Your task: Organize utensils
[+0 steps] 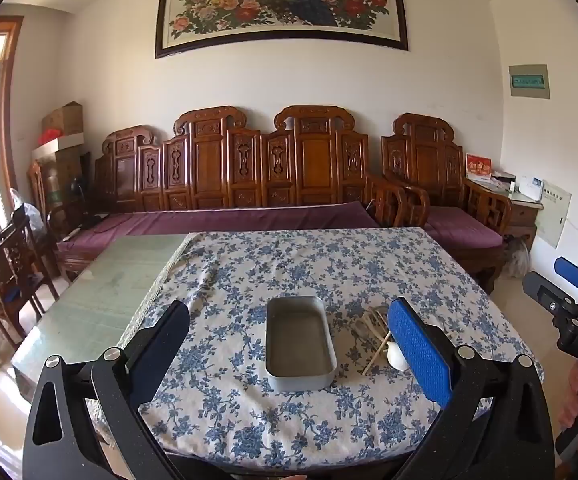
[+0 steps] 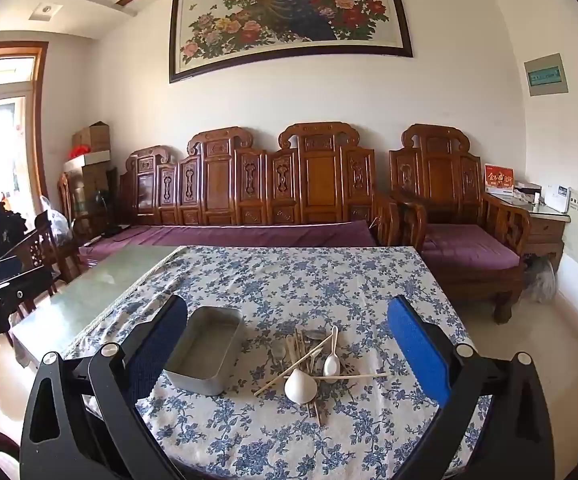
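Note:
An empty grey metal tray [image 1: 299, 343] sits on the blue-flowered tablecloth [image 1: 289, 268]; in the right wrist view it [image 2: 205, 350] lies left of centre. To its right is a pile of utensils [image 2: 313, 364]: a white ladle-like spoon [image 2: 300, 386], a smaller white spoon [image 2: 331, 361], chopsticks [image 2: 289, 372] and metal pieces. In the left wrist view the pile [image 1: 377, 334] is partly hidden by my finger. My left gripper [image 1: 289, 344] is open and empty, above the near table edge, framing the tray. My right gripper [image 2: 289, 344] is open and empty, short of the pile.
The cloth covers the right part of a glass-topped table [image 1: 101, 292]. A carved wooden sofa with purple cushions [image 1: 229, 216] stands behind it, an armchair [image 2: 465, 248] to the right, chairs [image 1: 5, 268] at left. The right gripper's body [image 1: 573, 312] shows at the left view's right edge.

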A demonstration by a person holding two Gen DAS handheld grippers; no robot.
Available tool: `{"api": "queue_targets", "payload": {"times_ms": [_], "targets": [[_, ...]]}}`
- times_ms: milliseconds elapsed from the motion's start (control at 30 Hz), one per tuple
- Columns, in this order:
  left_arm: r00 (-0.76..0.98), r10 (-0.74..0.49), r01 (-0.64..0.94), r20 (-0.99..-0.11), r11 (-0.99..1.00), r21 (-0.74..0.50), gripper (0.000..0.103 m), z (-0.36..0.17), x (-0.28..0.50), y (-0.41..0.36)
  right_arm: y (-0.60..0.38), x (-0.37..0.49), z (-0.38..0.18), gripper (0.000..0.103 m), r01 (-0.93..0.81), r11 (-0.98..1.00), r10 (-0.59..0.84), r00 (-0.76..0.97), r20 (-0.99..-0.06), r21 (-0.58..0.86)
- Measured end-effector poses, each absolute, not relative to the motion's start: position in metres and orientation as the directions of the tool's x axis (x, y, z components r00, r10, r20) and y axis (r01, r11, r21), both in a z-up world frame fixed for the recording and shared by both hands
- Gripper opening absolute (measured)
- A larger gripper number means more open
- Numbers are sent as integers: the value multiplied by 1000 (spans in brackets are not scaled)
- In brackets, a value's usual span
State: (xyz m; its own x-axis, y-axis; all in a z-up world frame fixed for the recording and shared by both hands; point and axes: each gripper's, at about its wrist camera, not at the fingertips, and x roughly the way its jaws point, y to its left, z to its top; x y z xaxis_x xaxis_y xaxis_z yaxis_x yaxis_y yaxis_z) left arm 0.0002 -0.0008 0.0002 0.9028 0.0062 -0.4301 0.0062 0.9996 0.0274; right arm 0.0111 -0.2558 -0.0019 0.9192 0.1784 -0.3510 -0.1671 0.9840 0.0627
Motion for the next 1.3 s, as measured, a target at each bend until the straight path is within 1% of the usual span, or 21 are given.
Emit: {"api": "queue_targets", "payload": {"times_ms": [633, 1300], "targets": [[904, 2, 7, -427, 1000, 20, 96, -1, 0, 0, -256, 11, -4, 100, -169, 983, 181, 919, -349, 65], [909, -10, 19, -417, 1000, 16, 96, 9, -5, -4, -258, 9, -1, 100, -171, 983, 184, 919, -349, 68]]}}
